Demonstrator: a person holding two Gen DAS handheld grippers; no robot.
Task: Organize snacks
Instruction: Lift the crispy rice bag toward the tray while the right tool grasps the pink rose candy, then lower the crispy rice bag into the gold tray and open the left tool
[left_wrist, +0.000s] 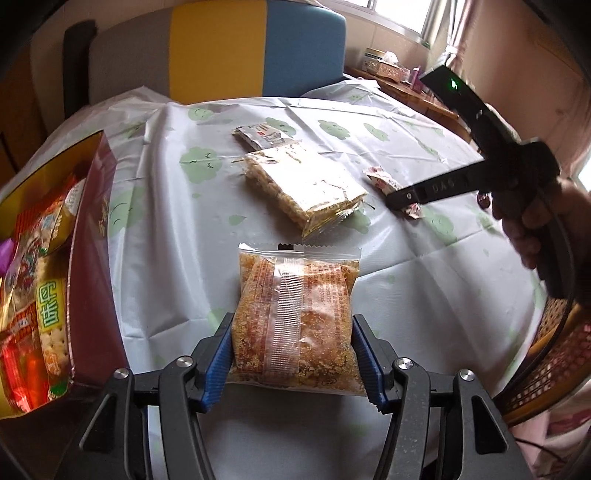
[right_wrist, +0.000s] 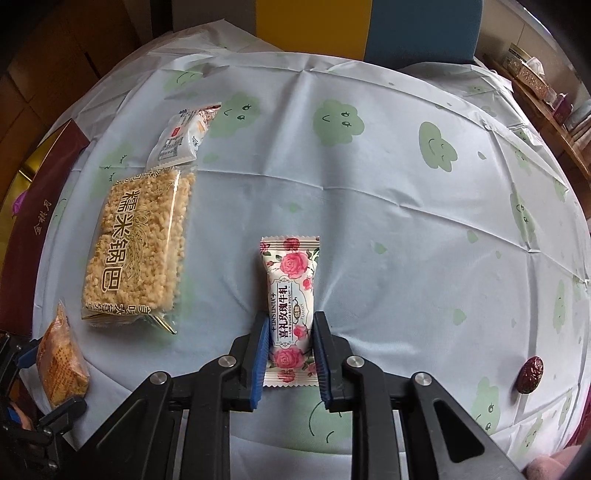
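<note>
On the tablecloth (right_wrist: 369, 192): two snack packets (right_wrist: 136, 254), one date (right_wrist: 530, 373)

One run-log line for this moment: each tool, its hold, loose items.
left tool: shut on orange packet | right tool: shut on rose nougat | loose: rice cracker pack, white packet, date

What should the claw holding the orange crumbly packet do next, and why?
Probably carry it left to the red box. The left claw is already shut on the orange packet, and that open box beside it already holds other snacks, so it looks like where they are gathered.
</note>
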